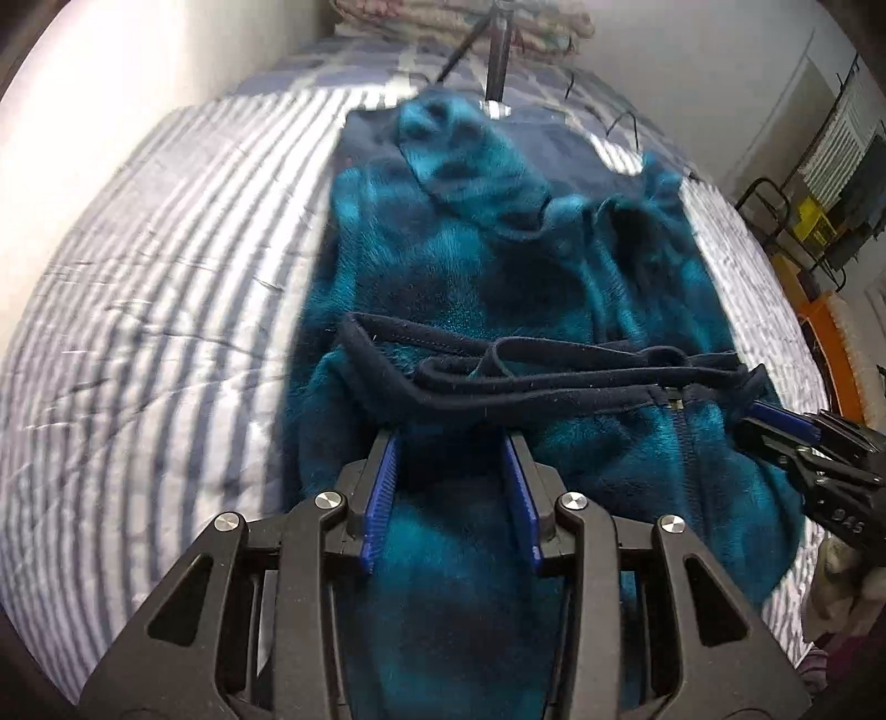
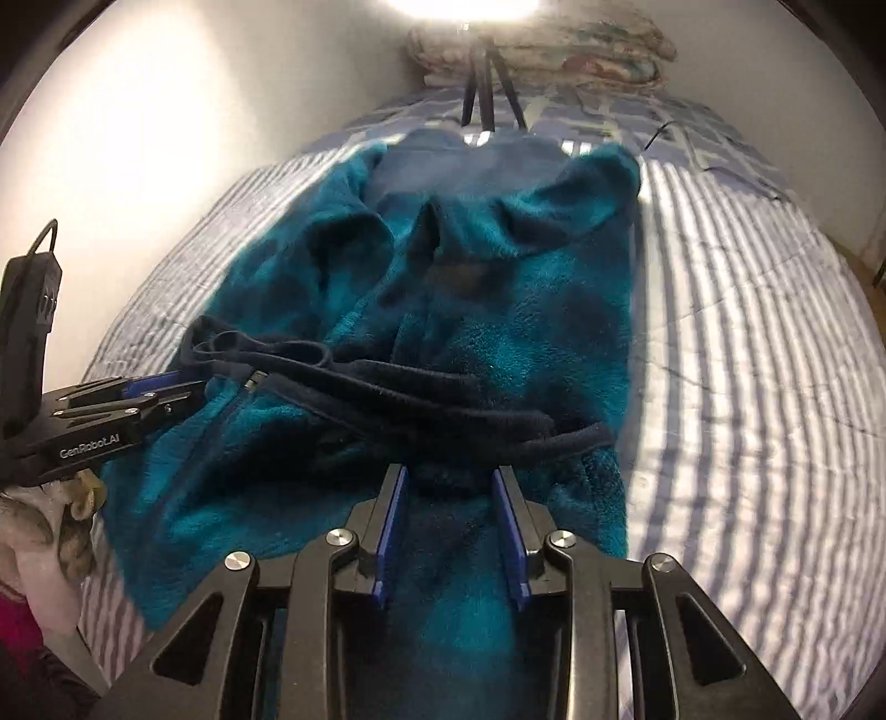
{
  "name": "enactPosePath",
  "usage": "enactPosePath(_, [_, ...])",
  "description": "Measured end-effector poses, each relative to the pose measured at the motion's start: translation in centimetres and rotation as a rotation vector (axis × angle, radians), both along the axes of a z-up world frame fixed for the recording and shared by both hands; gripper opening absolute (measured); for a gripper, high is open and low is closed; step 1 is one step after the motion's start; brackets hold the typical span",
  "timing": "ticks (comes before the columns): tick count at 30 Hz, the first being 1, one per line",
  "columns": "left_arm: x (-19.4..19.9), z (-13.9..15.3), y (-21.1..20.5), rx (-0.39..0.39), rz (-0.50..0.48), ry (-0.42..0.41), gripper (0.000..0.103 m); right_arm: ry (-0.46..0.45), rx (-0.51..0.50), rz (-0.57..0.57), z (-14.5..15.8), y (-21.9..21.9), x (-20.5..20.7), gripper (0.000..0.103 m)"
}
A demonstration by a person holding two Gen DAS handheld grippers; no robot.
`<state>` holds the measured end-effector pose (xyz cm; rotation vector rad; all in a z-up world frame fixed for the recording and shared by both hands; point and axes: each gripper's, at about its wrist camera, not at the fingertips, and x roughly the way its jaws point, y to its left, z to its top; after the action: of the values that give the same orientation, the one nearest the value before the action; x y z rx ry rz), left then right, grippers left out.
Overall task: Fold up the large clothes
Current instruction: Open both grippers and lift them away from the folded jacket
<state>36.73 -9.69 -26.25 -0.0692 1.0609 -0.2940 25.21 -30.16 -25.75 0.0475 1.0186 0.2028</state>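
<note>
A teal fleece jacket (image 1: 470,266) with a dark navy hem (image 1: 554,376) and a zip lies on the striped bed; it also shows in the right wrist view (image 2: 498,310). My left gripper (image 1: 454,443) is open, its blue pads on either side of a fold of fleece just below the hem. My right gripper (image 2: 448,473) is open the same way at the hem's right part (image 2: 470,410). Each gripper shows in the other view, the right one (image 1: 775,421) at the jacket's right edge and the left one (image 2: 166,387) at its left edge, with jaws close together.
The bed has a blue and white striped cover (image 1: 138,310) (image 2: 747,387). A black tripod (image 2: 487,88) stands at the far end before folded quilts (image 2: 554,50). A white wall (image 2: 166,138) runs on the left. Shelving and an orange object (image 1: 830,354) are at right.
</note>
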Motion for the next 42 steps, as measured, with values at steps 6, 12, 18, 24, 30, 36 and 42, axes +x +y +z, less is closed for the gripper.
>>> enactPosePath(6, [-4.6, 7.9, 2.3, -0.066, -0.011, -0.120, 0.039, -0.173, 0.033, -0.042, 6.3, -2.3, -5.8, 0.035])
enactPosePath(12, [-10.3, 19.2, 5.7, -0.074, 0.009, -0.295, 0.039, -0.299, 0.005, -0.064, 14.0, -3.6, -11.5, 0.035])
enactPosePath(18, [-13.9, 29.7, 7.8, -0.075, 0.024, -0.446, 0.039, -0.337, -0.064, -0.096, 20.9, -4.1, -14.4, 0.055])
enactPosePath(24, [-13.8, 37.9, 9.2, -0.087, 0.020, -0.515, 0.039, -0.388, -0.086, -0.089, 27.2, -3.7, -16.2, 0.057])
enactPosePath(30, [-9.4, 40.5, 7.5, -0.066, -0.013, -0.518, 0.039, -0.363, -0.049, -0.112, 29.1, -3.7, -12.8, 0.052])
enactPosePath(36, [-1.9, 35.3, 3.2, -0.109, -0.104, -0.397, 0.039, -0.293, 0.022, -0.182, 26.4, -5.3, -5.0, 0.045])
enactPosePath(42, [5.3, 23.6, -2.9, -0.119, -0.221, -0.197, 0.061, -0.208, 0.037, -0.231, 21.1, -7.6, 2.4, 0.045])
